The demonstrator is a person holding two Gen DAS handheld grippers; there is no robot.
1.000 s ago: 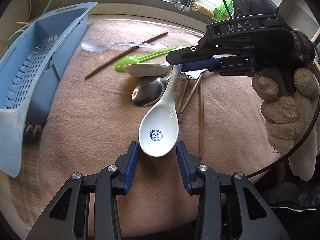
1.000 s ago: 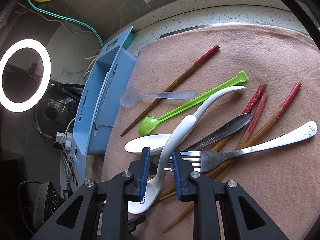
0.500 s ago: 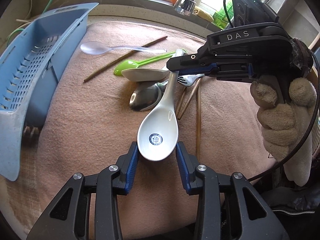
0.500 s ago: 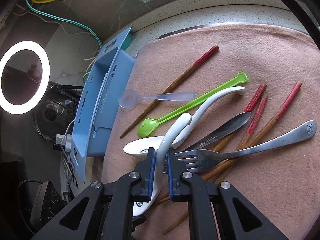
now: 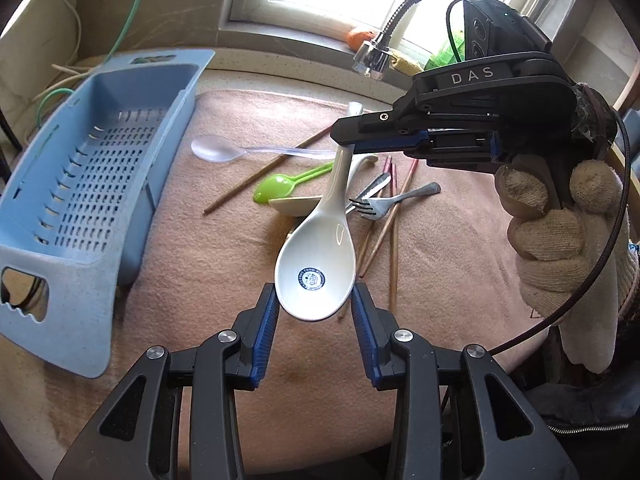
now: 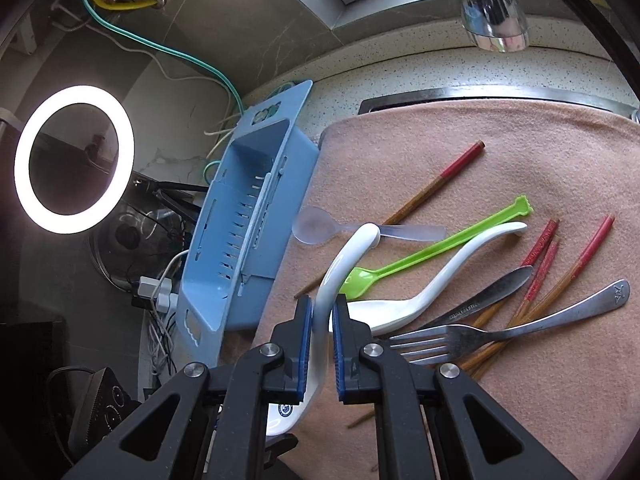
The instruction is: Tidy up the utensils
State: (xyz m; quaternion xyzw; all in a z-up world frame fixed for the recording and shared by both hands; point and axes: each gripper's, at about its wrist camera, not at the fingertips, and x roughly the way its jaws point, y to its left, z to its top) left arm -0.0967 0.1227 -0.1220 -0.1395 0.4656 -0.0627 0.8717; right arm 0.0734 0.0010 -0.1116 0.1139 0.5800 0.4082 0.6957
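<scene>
Spread across the counter, a pink cloth point(image 5: 208, 248), with a blue perforated basket point(image 5: 84, 200) at 9 o'clock in the left wrist view, tilted along the cloth's edge. Above at 12 o'clock, a window and a chrome faucet head point(image 6: 492, 12); at 9 o'clock in the right wrist view, a glowing ring light point(image 6: 74, 159). Entering from 2 o'clock in the left wrist view, the right gripper point(image 6: 320, 344), gloved hand point(image 5: 560, 232) wrapped around its grip, blue pads pinched tight on the handle of a white ceramic spoon point(image 5: 320, 264). Raised off the cloth, that spoon: bowl with its blue emblem hanging between the fingers of the left gripper point(image 5: 314, 316), which stands spread wide, pads just beside the bowl's edges; contact cannot be told. Lying at centre on the cloth, a second white spoon point(image 6: 420, 296), a steel fork point(image 6: 500, 332), a steel knife point(image 6: 488, 300), several red-tipped chopsticks point(image 6: 560, 272), a green plastic spoon point(image 6: 424, 256), and a clear plastic spoon point(image 5: 240, 150) nearest the basket.
</scene>
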